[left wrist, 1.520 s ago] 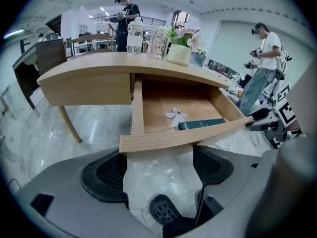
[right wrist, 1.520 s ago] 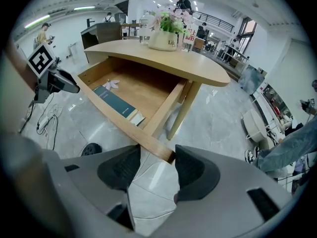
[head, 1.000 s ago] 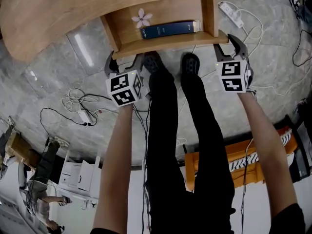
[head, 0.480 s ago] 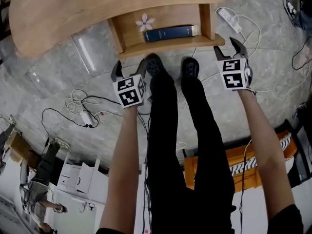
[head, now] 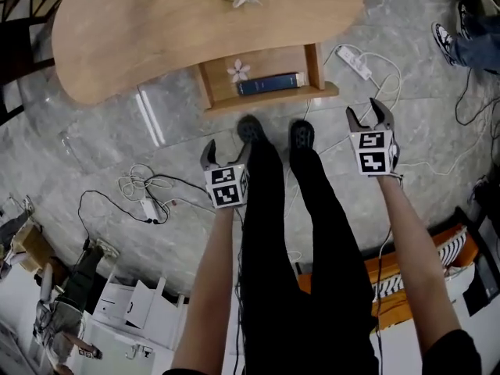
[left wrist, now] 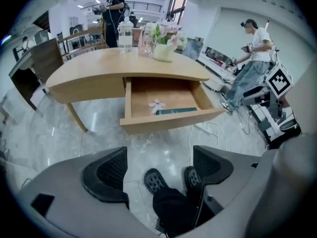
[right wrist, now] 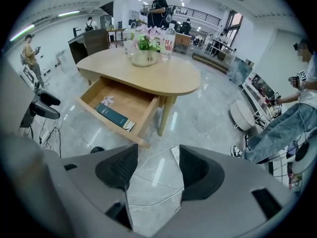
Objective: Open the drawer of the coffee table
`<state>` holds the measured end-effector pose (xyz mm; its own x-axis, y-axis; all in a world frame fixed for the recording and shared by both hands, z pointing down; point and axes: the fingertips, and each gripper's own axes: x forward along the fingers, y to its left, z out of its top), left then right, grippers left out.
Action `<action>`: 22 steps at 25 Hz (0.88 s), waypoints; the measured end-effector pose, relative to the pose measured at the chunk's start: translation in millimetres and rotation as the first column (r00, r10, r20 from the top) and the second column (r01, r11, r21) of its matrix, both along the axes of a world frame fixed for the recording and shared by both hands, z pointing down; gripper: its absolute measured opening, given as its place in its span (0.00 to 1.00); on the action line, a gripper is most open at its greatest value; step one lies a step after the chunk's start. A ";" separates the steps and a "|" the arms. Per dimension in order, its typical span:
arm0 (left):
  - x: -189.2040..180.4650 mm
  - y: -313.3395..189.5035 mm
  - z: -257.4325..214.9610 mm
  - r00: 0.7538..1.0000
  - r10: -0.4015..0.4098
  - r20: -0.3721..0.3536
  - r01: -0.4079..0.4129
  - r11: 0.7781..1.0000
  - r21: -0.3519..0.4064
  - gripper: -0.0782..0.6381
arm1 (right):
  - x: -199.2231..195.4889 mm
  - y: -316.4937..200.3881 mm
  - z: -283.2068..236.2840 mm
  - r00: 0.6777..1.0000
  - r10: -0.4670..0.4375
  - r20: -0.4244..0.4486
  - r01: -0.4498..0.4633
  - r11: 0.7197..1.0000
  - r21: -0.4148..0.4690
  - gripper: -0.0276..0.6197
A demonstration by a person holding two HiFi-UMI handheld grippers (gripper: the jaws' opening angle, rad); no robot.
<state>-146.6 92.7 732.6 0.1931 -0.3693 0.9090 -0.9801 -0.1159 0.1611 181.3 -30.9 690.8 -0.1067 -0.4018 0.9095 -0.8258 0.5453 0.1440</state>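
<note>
The wooden coffee table [head: 195, 30] has its drawer [head: 269, 100] pulled out toward me. A dark blue book [head: 269, 83] and a small pale flower [head: 239, 70] lie in the drawer. My left gripper [head: 225, 151] hangs open over the floor, short of the drawer's left corner and touching nothing. Open too, my right gripper [head: 366, 116] is off the drawer's right corner with nothing between its fingers. The left gripper view looks over the open jaws [left wrist: 158, 167] at the drawer [left wrist: 168, 122]. The right gripper view shows that gripper [right wrist: 157, 170] above bare floor, with the drawer [right wrist: 116, 133] ahead on the left.
My black shoes [head: 251, 128] stand just before the drawer. A white power strip [head: 355, 62] and loose cables [head: 141, 186] lie on the marble floor. A flower pot [right wrist: 143, 56] and a bottle [left wrist: 125, 33] stand on the table. An orange stand [head: 406, 276] is behind me; other people stand around.
Both grippers have drawn back from the drawer's front corners and risen. The head view now takes in more of the table. The drawer stays pulled out.
</note>
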 end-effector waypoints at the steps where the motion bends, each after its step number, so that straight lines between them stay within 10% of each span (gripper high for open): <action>1: 2.2 -3.2 -9.8 1.000 -0.010 -0.005 0.010 1.000 0.011 0.68 | 0.2 0.3 -10.3 1.000 0.004 0.007 -0.004 1.000 0.008 0.40; 22: 66.7 -19.0 -290.0 0.994 -0.067 -0.087 0.088 0.960 0.267 0.68 | 10.2 8.6 -277.7 0.952 0.097 0.292 -0.156 0.970 0.187 0.40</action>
